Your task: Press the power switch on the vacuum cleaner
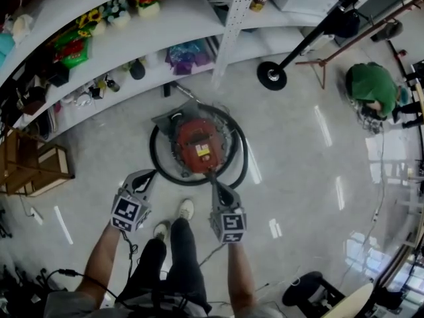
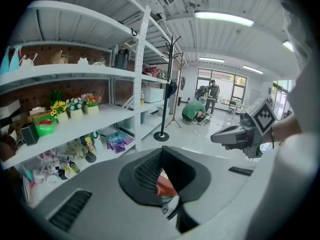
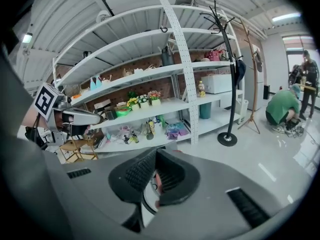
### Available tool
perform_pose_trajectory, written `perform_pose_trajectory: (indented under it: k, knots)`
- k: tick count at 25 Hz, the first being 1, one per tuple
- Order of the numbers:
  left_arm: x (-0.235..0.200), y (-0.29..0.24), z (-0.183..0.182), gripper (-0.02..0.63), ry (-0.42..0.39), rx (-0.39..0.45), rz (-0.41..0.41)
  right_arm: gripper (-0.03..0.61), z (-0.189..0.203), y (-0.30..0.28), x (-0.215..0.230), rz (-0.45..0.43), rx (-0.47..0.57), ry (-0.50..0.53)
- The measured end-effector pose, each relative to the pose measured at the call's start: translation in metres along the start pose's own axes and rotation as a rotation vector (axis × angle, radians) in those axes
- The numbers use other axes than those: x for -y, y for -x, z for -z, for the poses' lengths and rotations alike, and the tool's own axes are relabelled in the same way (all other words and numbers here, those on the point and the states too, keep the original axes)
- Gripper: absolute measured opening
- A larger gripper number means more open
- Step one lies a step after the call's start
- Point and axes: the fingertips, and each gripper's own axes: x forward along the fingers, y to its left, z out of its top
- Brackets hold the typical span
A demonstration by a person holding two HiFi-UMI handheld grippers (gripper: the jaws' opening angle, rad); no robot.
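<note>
Our forearms and dark trousers fill the bottom of the head view, with two white shoes (image 1: pixel 173 218) on a glossy pale floor (image 1: pixel 298 151). We hold both tools out ahead at about the same height.

Left gripper (image 1: pixel 148 175): jaws pressed together at the tips, with nothing pinched between them. Its own view shows a sliver of red through the gap behind the tips (image 2: pixel 161 152). In the head view its tip hangs just over the black hose (image 1: pixel 159 167) at the near left.

Right gripper (image 1: pixel 214 183): jaws also closed tip to tip and empty. Its nose points at the near edge of the vacuum cleaner (image 1: pixel 199 144). We cannot tell whether it touches.

The vacuum cleaner is a red canister on the floor directly ahead of our feet, ringed by the coiled hose. We cannot pick out the switch on it.

Beyond it, long white shelves (image 1: pixel 192 15) hold flowers, bottles and bags. A coat stand's round base (image 1: pixel 271 75) sits to the right. Well apart, a person in green (image 1: pixel 370 88) crouches. A wooden frame (image 1: pixel 33 167) stands at the left.
</note>
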Motion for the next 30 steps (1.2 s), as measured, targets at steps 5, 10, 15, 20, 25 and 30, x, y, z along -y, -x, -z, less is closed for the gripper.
perform_pose_trajectory:
  k: [5, 10, 15, 20, 25, 30]
  knots:
    - [-0.003, -0.024, 0.027, 0.006, 0.035, -0.036, 0.014, 0.012, 0.029, -0.03, 0.015, -0.005, -0.028, 0.026]
    - [-0.006, -0.044, 0.051, 0.006, 0.047, -0.056, 0.013, 0.012, 0.057, -0.062, 0.025, -0.028, -0.055, 0.086]
    - [-0.011, -0.063, 0.067, 0.006, 0.07, -0.064, 0.01, 0.012, 0.075, -0.086, 0.027, -0.057, -0.063, 0.08]
    - [-0.013, -0.082, 0.089, 0.006, 0.056, -0.07, 0.022, 0.012, 0.101, -0.108, 0.037, -0.052, -0.091, 0.054]
    - [-0.019, -0.101, 0.113, 0.006, 0.069, -0.09, 0.015, 0.012, 0.121, -0.13, 0.045, -0.041, -0.106, 0.03]
    - [-0.02, -0.113, 0.134, 0.006, 0.083, -0.1, 0.016, 0.012, 0.136, -0.149, 0.049, -0.044, -0.115, 0.018]
